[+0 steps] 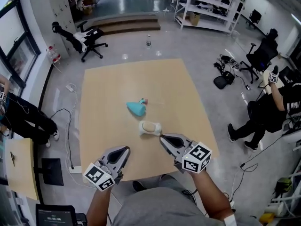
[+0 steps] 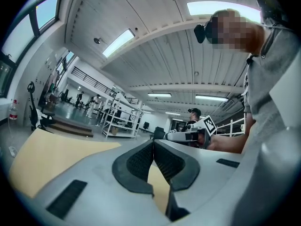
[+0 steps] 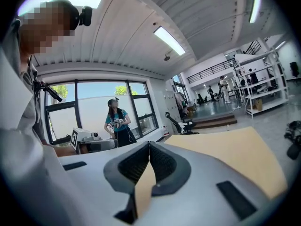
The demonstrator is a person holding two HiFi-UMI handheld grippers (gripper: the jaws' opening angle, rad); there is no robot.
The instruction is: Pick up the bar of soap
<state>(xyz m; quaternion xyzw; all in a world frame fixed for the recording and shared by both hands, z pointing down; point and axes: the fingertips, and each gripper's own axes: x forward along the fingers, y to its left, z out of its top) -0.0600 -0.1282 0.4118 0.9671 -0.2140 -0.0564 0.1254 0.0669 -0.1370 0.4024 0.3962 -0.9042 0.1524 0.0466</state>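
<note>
The bar of soap [image 1: 149, 127], pale beige and white, lies on the wooden table [image 1: 108, 88] just ahead of my right gripper [image 1: 161, 137]. That gripper is shut and empty, its tips a short way from the soap's right end. My left gripper [image 1: 126, 149] hovers over the table's near edge, shut with nothing in it, to the left of the soap and nearer to me. In the left gripper view the jaws [image 2: 154, 142] meet over bare tabletop. The right gripper view shows its jaws [image 3: 149, 145] pressed together too. Neither gripper view shows the soap.
A teal object [image 1: 136, 107] with a pink tip lies beyond the soap. Office chairs [image 1: 87, 37] stand past the table's far left corner. People sit at the right [image 1: 270, 105] and left [image 1: 19, 114]. Another person [image 3: 117, 121] stands by the window.
</note>
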